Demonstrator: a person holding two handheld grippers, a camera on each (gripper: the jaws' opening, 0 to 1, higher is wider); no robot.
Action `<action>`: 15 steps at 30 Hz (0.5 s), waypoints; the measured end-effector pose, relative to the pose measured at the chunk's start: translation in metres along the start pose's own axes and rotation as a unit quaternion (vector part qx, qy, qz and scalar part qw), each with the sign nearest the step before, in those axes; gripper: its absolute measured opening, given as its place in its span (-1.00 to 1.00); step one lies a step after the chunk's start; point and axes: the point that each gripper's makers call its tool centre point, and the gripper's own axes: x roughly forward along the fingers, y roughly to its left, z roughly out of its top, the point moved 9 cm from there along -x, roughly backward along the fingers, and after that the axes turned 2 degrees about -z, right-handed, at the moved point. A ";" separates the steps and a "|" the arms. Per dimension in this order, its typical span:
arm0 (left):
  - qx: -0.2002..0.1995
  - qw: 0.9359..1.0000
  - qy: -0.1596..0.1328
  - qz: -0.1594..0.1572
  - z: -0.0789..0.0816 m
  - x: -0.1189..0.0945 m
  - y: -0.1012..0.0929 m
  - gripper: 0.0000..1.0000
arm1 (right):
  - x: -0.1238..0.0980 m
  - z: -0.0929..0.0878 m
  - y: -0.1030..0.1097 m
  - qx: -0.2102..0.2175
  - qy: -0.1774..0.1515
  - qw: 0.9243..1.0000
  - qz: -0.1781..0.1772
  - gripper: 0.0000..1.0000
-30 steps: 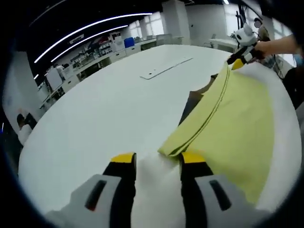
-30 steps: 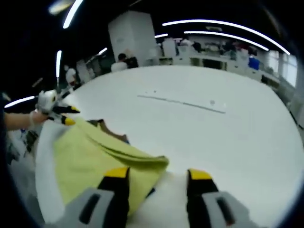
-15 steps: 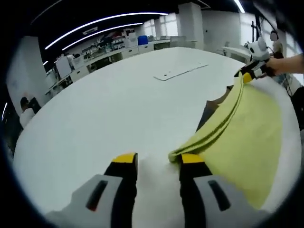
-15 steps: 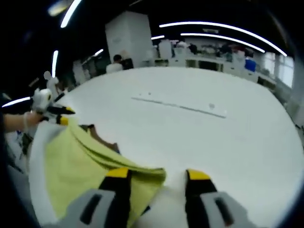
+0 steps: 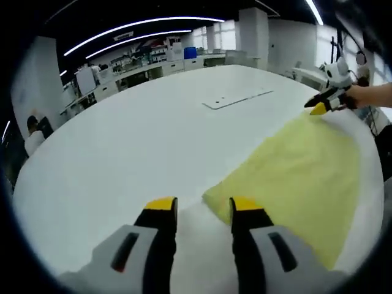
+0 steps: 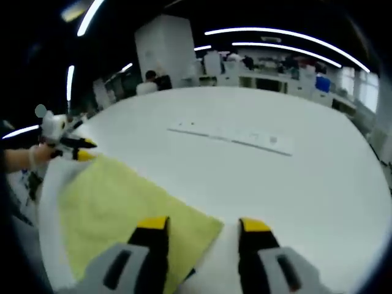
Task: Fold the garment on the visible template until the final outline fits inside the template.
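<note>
Left tool (image 5: 199, 207) and right tool (image 6: 201, 225) at flat yellow garment (image 5: 294, 171) corners

Legible text check: none found in either view.
No lettering, label, brand, number or sign can be read on the yellow garment (image 5: 294, 177), the white tabletop (image 5: 153, 141), or the flat strip (image 5: 237, 98) lying on it. The small dark marks on that strip are too small and blurred to tell whether they are print. Boxes and shelving in the far room are likewise too blurred to read.
</note>
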 end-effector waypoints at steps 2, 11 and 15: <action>-0.008 1.000 -0.008 -0.015 0.003 -0.007 -0.004 -0.23 | -0.002 0.001 0.003 0.000 -0.005 1.000 0.011 0.01; -0.004 0.997 -0.056 -0.053 0.009 -0.038 -0.015 0.31 | -0.031 -0.007 0.026 0.001 -0.024 0.999 0.045 0.47; -0.018 0.995 -0.075 -0.070 0.006 -0.052 -0.016 0.62 | -0.040 -0.011 0.033 -0.004 -0.031 0.998 0.049 0.77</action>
